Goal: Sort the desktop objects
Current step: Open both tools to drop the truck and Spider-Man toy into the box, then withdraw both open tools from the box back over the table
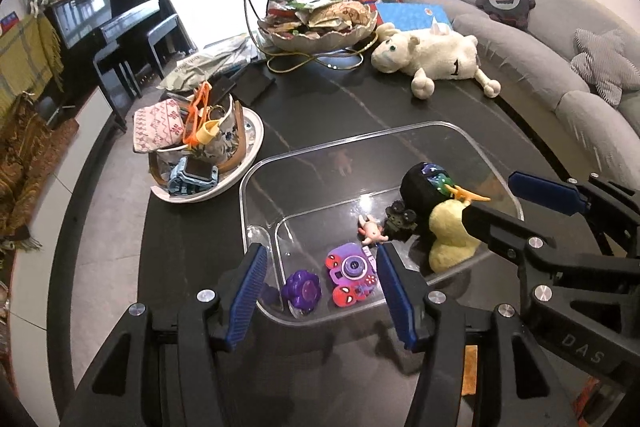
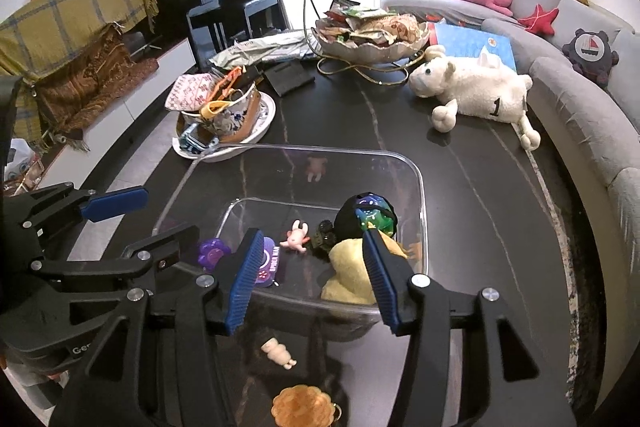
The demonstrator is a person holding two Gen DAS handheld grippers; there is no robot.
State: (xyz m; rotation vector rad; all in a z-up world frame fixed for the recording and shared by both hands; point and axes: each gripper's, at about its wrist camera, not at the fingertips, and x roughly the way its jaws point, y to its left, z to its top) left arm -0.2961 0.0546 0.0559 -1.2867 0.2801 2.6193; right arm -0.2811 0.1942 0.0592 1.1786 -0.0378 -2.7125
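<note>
Clear bin [image 2: 416,183] sits near-centre on the table [image 2: 480,187]. In it: flower toy [image 2: 214,251] at left, toy camera [image 1: 352,273] beside it, small figure [image 2: 295,238] mid, ball [image 2: 366,215] far right, plush duck [image 2: 350,273] near right. Plate of clutter [image 2: 264,125] left beyond the bin, plush sheep [image 2: 476,87] far right. Tiny doll [image 2: 279,351] and round cake [image 2: 303,407] lie on the table nearer than the bin.

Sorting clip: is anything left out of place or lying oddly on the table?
Yes. A small cream figurine and an orange round piece lie on the dark table outside the clear bin, at its near side, while similar small toys sit inside.
</note>
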